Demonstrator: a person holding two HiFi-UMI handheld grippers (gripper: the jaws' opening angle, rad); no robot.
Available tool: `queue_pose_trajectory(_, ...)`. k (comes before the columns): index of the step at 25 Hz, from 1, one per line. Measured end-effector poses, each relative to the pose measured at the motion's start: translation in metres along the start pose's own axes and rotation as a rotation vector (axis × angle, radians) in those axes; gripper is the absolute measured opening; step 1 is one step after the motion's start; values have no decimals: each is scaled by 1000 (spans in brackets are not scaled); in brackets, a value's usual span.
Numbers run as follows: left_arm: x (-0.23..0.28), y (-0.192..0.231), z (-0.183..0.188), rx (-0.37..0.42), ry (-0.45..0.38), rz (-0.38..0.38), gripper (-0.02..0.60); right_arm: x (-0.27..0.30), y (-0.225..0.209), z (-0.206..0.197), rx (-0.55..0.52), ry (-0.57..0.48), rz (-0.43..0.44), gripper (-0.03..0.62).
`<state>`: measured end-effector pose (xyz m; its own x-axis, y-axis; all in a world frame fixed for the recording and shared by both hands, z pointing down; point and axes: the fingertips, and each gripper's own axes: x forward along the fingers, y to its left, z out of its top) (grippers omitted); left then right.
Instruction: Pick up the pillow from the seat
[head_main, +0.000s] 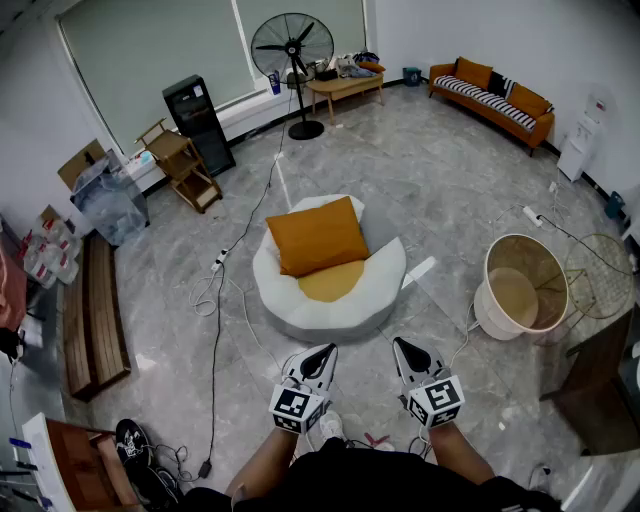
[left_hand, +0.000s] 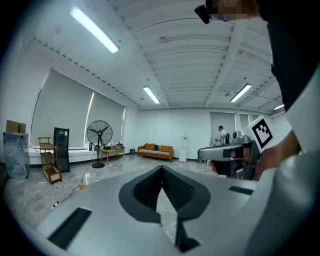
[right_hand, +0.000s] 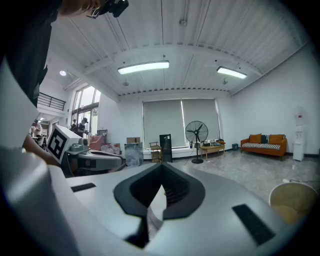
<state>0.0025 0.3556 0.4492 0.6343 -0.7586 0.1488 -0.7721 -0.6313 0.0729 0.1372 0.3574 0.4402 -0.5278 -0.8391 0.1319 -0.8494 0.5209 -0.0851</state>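
On white round seat (head_main: 340, 300): orange pillow (head_main: 316, 236), leaning, untouched. Near person: left gripper (head_main: 316, 359) and right gripper (head_main: 408, 355), jaws together, empty, well apart from seat.

This one's looking like a big, half-furnished office or lab-type room, not anybody's home. Grey polished floor tiles (head_main: 440, 180) are running wall to wall, roller blinds (head_main: 150, 55) are covering the tall windows, and strip lights (right_hand: 143, 67) are glowing overhead. An orange sofa (head_main: 492, 92), a pedestal fan (head_main: 293, 48) and a water dispenser (head_main: 581, 145) are lining the walls. Cables (head_main: 213, 340) and cardboard boxes (head_main: 80, 163) are lying about.
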Motion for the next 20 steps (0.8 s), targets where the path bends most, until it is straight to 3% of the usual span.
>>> queue_pose_trajectory(13,-6,25,1,-33,7,48,11,11,-3,15,64,-44,-15,6)
queue_pose_trajectory(20,-8,70,7,-25,-24,59,11,50,13,25,42,-66,1,6)
